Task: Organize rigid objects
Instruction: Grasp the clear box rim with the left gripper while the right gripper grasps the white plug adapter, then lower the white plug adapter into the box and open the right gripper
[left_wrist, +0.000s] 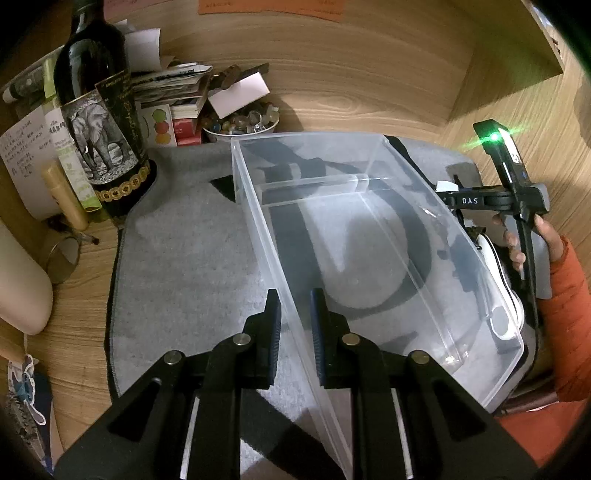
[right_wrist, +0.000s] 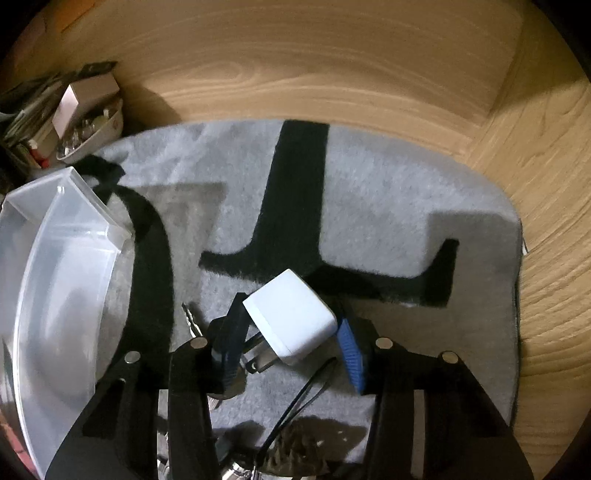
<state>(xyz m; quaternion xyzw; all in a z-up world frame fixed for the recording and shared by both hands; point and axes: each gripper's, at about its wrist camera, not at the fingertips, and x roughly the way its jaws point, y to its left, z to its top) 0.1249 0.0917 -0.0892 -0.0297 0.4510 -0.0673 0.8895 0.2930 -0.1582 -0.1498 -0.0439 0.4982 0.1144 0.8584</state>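
A clear plastic bin stands empty on the grey mat. My left gripper is shut on the bin's near left wall, one finger inside and one outside. In the left wrist view the right gripper shows beyond the bin's right wall, held by a hand in an orange sleeve. In the right wrist view my right gripper is shut on a white wall charger, prongs pointing back toward the camera, held just above the mat. The bin is at the left edge there.
A dark wine bottle, boxes, papers and a bowl of small stones crowd the back left. A key and a black cable lie on the mat under the right gripper. Wooden walls enclose the back and right.
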